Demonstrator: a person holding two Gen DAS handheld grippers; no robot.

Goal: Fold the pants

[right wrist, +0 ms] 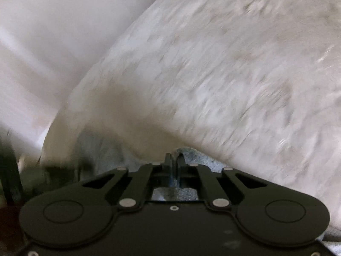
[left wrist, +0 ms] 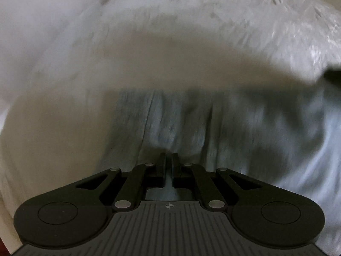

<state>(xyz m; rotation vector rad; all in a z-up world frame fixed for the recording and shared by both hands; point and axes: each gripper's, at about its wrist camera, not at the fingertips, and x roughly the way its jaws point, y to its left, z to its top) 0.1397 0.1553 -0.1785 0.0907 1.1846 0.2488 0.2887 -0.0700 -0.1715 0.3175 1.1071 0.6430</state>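
Observation:
The pants (left wrist: 213, 123) are grey-blue cloth, blurred, spread over a white crinkled cover (left wrist: 191, 32) ahead of and to the right of my left gripper (left wrist: 169, 155). Its jaws are shut, with a pinch of the cloth gathered into folds at the tips. In the right wrist view only a small edge of the pants (right wrist: 191, 152) shows around my right gripper (right wrist: 174, 156). That gripper's jaws are shut too, with a strip of the bluish cloth between them. Most of the pants are hidden under the right gripper's body.
The white cover (right wrist: 213, 74) fills most of both views and looks like wrinkled plastic or sheeting. A smooth white surface (right wrist: 53, 32) lies beyond its left edge. A dark upright object (right wrist: 10, 170) stands at the lower left of the right wrist view.

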